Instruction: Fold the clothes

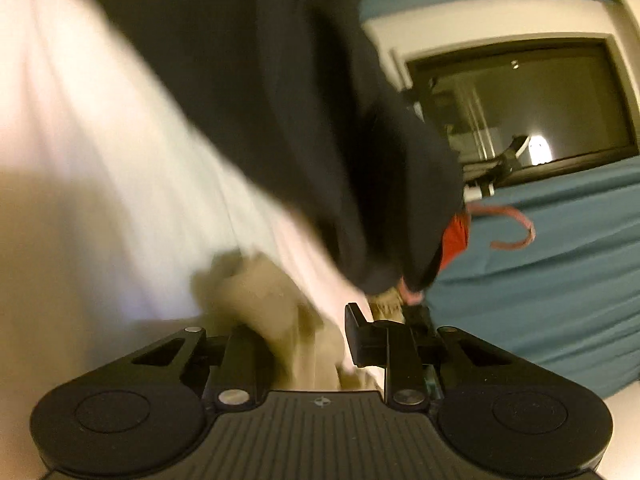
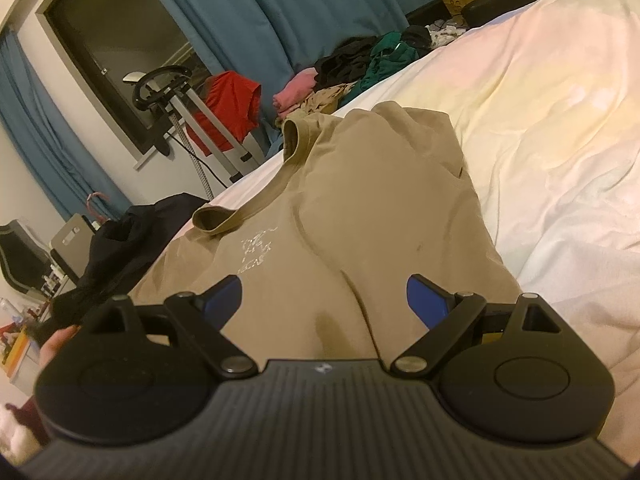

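Observation:
A tan T-shirt [image 2: 360,200] with a pale chest print lies spread on the white bed [image 2: 540,140], neck toward the far left. My right gripper [image 2: 324,300] hovers over its near part, blue pads wide apart with only flat cloth beneath them, so it is open. The left wrist view is blurred. There, a bunch of the tan T-shirt [image 1: 272,320] fills the narrow gap of my left gripper [image 1: 296,340] and covers its left finger. A person's dark sleeve [image 1: 280,100] crosses that view above the white bed [image 1: 80,140].
A heap of dark, green and pink clothes [image 2: 360,60] lies at the bed's far edge. A red garment [image 2: 228,108] hangs on a metal stand before a dark window [image 2: 120,40] and blue curtains [image 2: 300,8]. A hand [image 2: 56,344] shows at lower left.

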